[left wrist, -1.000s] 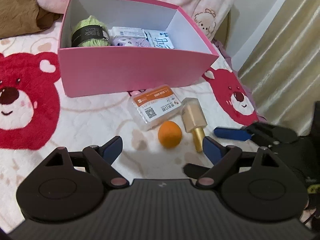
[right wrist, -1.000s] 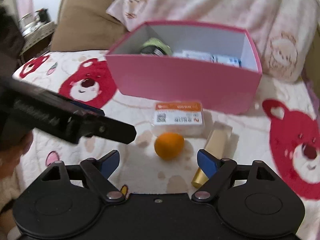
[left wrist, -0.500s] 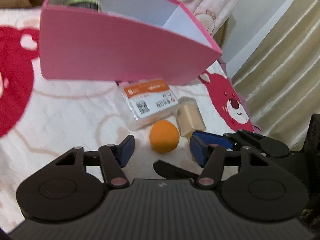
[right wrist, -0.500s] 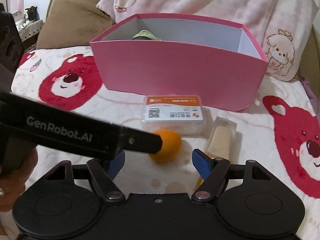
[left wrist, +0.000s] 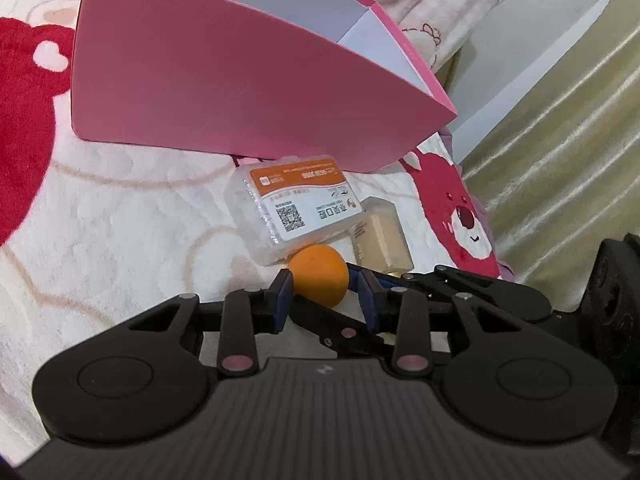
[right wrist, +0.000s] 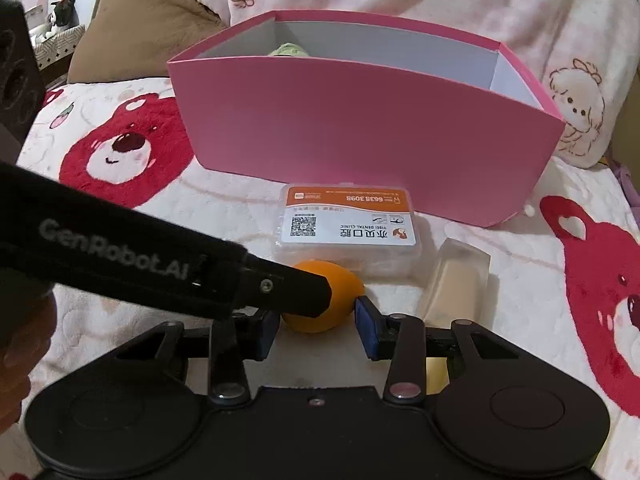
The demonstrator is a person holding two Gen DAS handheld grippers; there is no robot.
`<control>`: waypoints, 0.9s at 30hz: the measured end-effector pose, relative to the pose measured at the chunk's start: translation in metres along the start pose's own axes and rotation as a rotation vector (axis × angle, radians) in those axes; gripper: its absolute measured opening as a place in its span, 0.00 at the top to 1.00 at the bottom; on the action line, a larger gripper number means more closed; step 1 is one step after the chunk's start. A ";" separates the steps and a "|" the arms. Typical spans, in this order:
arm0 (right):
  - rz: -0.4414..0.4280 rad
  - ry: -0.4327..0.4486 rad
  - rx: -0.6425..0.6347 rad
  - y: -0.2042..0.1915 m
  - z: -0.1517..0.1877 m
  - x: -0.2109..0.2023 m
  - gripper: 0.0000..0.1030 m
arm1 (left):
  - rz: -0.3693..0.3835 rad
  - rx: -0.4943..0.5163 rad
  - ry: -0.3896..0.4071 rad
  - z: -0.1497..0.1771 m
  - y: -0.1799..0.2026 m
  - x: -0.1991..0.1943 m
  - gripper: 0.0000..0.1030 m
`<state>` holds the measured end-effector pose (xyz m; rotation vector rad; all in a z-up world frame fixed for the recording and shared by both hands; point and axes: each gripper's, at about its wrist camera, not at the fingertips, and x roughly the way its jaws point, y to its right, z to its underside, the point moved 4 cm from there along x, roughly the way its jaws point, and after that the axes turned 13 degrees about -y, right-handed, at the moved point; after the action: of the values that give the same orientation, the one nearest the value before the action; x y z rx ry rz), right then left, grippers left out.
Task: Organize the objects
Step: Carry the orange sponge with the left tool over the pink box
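The left gripper [left wrist: 322,294] has come down and narrowed its 2 blue pads around the orange ball [left wrist: 318,275] on the blanket [left wrist: 120,216] — a second ago they hovered wide apart above it. The right gripper [right wrist: 316,326] sits just behind the ball, partly closed, pads apparently not touching. Beyond lie a plastic case [left wrist: 294,208], a beige bottle [left wrist: 384,236], then the pink box [left wrist: 224,96] — likely the ball's destination.
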<state>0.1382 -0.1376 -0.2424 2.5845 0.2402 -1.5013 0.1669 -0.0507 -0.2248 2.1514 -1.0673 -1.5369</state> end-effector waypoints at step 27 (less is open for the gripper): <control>-0.051 0.016 0.007 -0.008 0.000 -0.007 0.53 | -0.016 -0.022 -0.027 0.003 -0.009 -0.002 0.71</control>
<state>0.1330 -0.1304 -0.2363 2.6161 0.3054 -1.5006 0.1677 -0.0426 -0.2299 2.1351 -1.0395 -1.5818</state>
